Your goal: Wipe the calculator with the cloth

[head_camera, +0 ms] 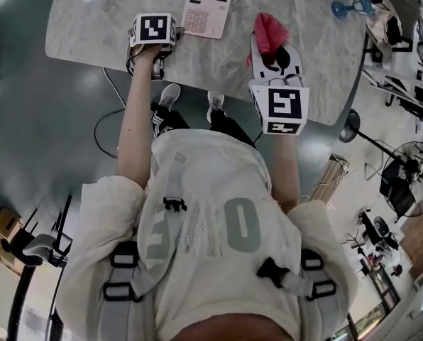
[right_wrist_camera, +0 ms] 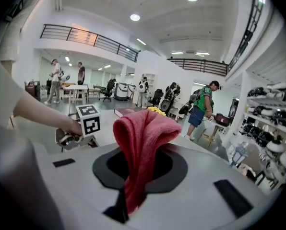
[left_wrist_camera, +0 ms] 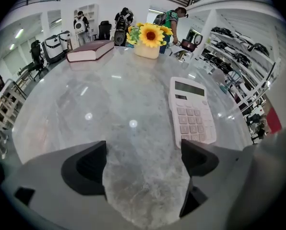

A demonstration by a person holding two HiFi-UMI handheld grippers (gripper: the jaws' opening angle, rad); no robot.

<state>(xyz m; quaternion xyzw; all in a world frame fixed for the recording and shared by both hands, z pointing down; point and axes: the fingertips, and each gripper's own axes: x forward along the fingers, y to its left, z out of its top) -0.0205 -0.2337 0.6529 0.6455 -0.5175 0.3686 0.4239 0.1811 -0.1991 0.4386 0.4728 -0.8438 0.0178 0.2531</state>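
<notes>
Fingers point(right_wrist_camera: 180, 169) of the right gripper point(head_camera: 275, 61) pinch the cloth point(right_wrist_camera: 143, 143). The calculator point(head_camera: 206, 12) lies to their left, lengthwise, just ahead of the left gripper's point(left_wrist_camera: 143, 159) spread fingers point(left_wrist_camera: 85, 169).

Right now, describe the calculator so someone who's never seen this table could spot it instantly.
Find the grey marble table. The calculator lies flat on it, just ahead and right of the left gripper. Nothing else there is pale pink with keys and a display.

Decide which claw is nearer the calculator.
Left. The left claw, open, has the calculator right beside its right-hand jaw; the right claw, shut on the red cloth, is farther off on the calculator's other side.
</notes>
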